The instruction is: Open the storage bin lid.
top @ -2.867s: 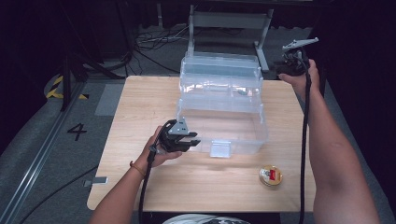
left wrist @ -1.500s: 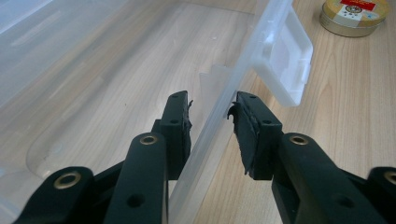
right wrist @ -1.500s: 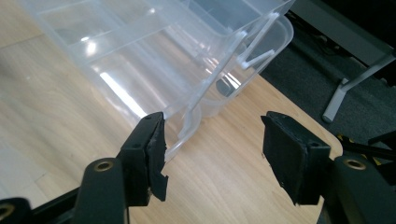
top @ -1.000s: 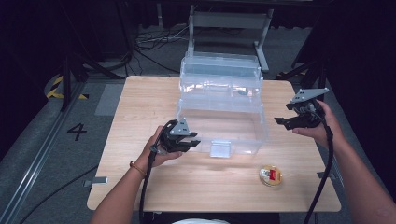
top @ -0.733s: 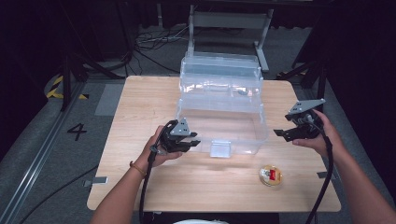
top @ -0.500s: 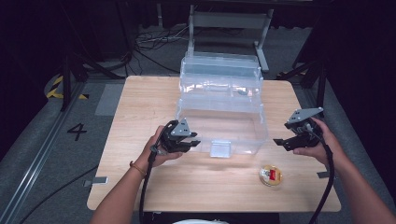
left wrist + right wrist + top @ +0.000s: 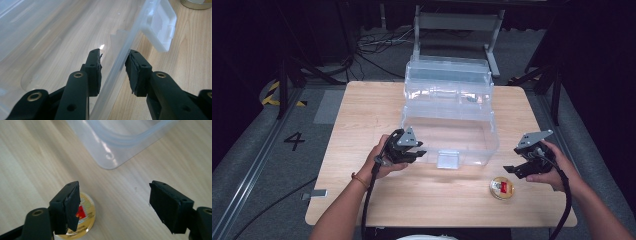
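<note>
Half the tin (image 7: 83, 218) behind right tongs (image 7: 120, 207).

black two-jaw tongs (image 7: 416, 151) with brass rivets, grey three-cornered plates, trailing black cables; orange wristband (image 7: 357, 179).

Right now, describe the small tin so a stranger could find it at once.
Start at the clear plastic box on the wooden table. Off its near right corner, by the right gripper, lies the tin: round, flat, gold, with a red label.
</note>
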A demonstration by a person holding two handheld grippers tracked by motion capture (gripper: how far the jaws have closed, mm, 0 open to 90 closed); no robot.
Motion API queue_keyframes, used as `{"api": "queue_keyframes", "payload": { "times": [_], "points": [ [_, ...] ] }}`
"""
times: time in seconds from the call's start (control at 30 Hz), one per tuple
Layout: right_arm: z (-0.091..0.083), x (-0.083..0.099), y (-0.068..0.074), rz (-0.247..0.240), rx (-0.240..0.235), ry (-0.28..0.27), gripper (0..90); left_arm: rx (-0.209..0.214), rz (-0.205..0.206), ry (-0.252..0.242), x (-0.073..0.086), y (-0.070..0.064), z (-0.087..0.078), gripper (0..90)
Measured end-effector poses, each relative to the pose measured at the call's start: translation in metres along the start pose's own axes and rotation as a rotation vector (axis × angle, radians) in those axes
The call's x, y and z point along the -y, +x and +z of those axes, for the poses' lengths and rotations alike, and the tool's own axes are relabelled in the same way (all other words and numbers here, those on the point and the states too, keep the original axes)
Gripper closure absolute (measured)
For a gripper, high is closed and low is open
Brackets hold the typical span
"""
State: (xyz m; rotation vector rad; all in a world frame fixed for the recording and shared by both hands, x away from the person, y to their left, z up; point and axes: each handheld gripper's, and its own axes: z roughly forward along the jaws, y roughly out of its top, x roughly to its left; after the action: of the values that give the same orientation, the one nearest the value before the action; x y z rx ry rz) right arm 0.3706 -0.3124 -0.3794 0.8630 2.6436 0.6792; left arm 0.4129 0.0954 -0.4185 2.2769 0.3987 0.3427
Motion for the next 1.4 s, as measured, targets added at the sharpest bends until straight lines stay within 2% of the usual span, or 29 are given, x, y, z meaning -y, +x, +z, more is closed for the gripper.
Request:
{"api": "queue_keyframes", "payload": {
  "times": [0.03,0.2,0.23,0.5,0.67,0.83,1.0,1.3,1.4],
  "points": [
    [0.002,0.003,0.006,-0.008,-0.022,0.016,25.3,0.0,0.001,0.0,0.0,0.0,0.0,65.5],
    [0.005,0.009,0.016,-0.016,-0.06,0.044,25.3,-0.002,-0.002,0.005,0.0,0.0,0.0,65.5],
    [0.007,0.012,0.022,-0.013,-0.078,0.063,25.3,-0.002,-0.003,0.005,0.0,0.0,0.0,65.4],
    [0.021,0.022,0.034,-0.021,-0.133,0.131,25.2,0.002,-0.004,0.003,0.0,0.0,0.0,65.4],
    [0.03,0.024,0.038,-0.027,-0.132,0.165,22.5,0.002,-0.005,0.004,0.0,0.0,0.0,65.4],
    [0.038,0.025,0.04,-0.041,-0.152,0.197,21.9,0.003,-0.004,0.002,0.0,0.001,0.001,65.4],
    [0.044,0.023,0.039,-0.05,-0.127,0.221,20.3,0.004,-0.004,0.001,0.0,0.001,0.001,65.5],
    [0.058,0.022,0.041,-0.061,-0.135,0.262,19.4,0.004,-0.004,0.001,0.0,0.001,0.001,65.4],
    [0.062,0.02,0.042,-0.079,-0.131,0.274,19.6,0.006,-0.005,0.0,0.0,0.001,0.001,65.3]
  ]
}}
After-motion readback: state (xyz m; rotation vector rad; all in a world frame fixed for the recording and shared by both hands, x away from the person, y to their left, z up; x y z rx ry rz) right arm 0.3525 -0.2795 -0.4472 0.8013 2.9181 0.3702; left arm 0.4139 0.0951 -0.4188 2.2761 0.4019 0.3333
